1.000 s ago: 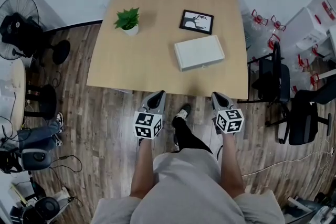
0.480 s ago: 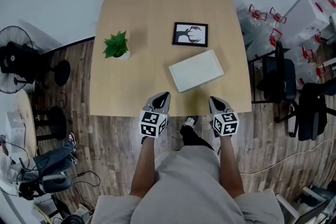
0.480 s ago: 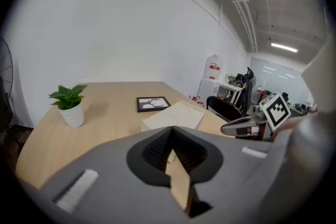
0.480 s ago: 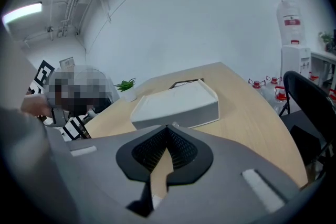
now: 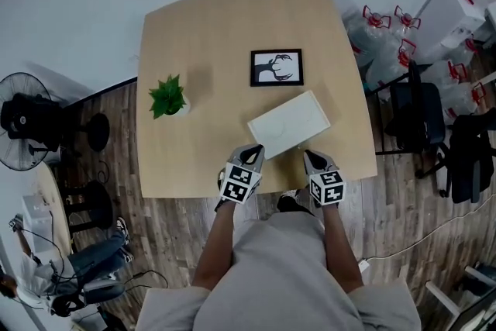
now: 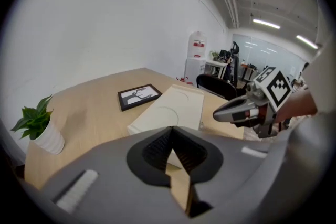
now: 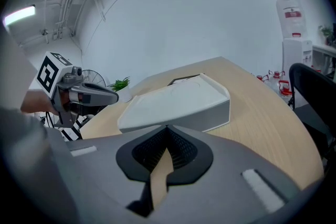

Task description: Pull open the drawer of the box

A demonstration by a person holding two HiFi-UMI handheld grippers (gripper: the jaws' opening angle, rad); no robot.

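- The box (image 5: 289, 122), white, flat and rectangular, is seen lying skewed on the wooden table (image 5: 225, 27), towards the edge nearest the person; its outline is a plain rectangle, and its drawer is not yet drawn out.
- In the right gripper view the box (image 7: 178, 102) is shown with a pale top and a grey side wall; in the left gripper view the box (image 6: 170, 110) is seen from its other end, with faint curved lines on its top.
- The left gripper (image 5: 253, 153) is held just beside the box's near left corner. Its jaws are pressed together at the tip, with nothing between them, as the left gripper view (image 6: 171, 131) shows.
- The right gripper (image 5: 310, 155) is held just before the box's near long edge, towards its right end. Its jaws (image 7: 167, 128) too are pressed together on nothing.
- Whether either tip touches the box cannot be made out.
- Each gripper is caught in the other's view: the right gripper (image 6: 223, 113) to the right of the box, the left gripper (image 7: 111, 96) to the left of it.
- A black-framed picture (image 5: 277, 67) is laid flat just beyond the box's far side.
- A small green plant (image 5: 168, 97) in a white pot is set well to the left of the box.
- On the floor, black chairs (image 5: 415, 108) are seen to the right of the box, water bottles (image 5: 380, 27) to its far right, and a fan (image 5: 31, 120) far off to its left.
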